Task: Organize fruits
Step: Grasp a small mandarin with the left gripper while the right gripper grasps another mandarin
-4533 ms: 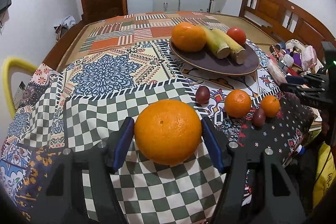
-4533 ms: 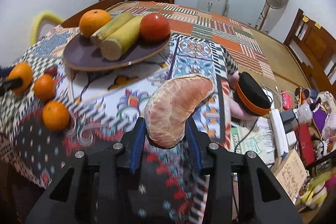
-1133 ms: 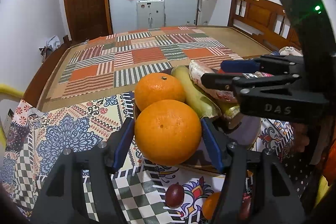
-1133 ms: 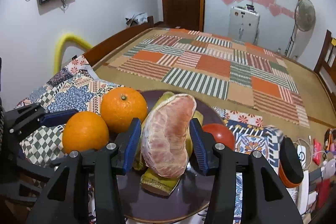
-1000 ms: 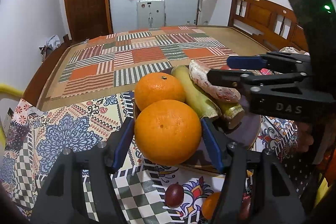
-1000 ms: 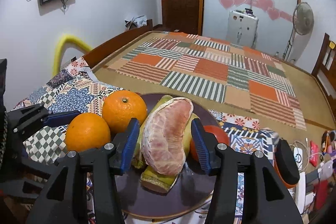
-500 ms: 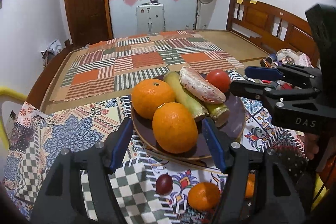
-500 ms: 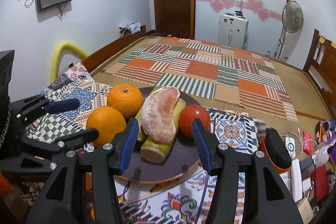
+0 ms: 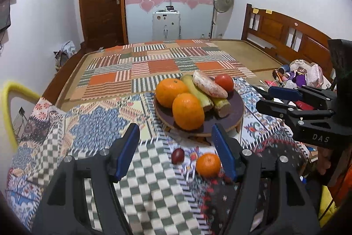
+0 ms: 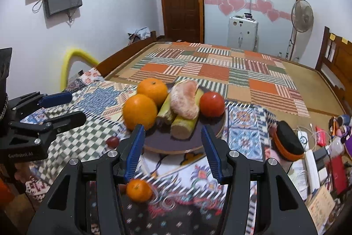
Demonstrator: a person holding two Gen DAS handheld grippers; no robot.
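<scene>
A dark round plate (image 9: 238, 106) (image 10: 216, 130) holds two large oranges (image 9: 188, 111) (image 10: 139, 111), two sugarcane pieces (image 9: 221, 104) (image 10: 183, 124), a peeled pomelo segment (image 9: 209, 86) (image 10: 184, 100) lying on the cane, and a tomato (image 9: 224, 82) (image 10: 212, 104). My left gripper (image 9: 176, 144) (image 10: 66, 108) hangs open and empty in front of the plate. My right gripper (image 10: 173, 142) (image 9: 270, 99) is open and empty too, at the plate's right. A small orange (image 9: 208, 164) (image 10: 139, 189) and a dark plum (image 9: 177, 155) (image 10: 112, 141) lie on the cloth before the plate.
The patterned cloth (image 9: 94, 124) drapes over the bed's near edge. A black and orange case (image 10: 288, 142) and several small items (image 10: 319, 160) crowd the right side. A wooden headboard (image 9: 286, 36) stands at the right, a yellow hoop (image 9: 13, 98) at the left.
Both grippers opened, leaving the large orange and the pomelo segment on the plate. Both then drew back from the plate and rose a little.
</scene>
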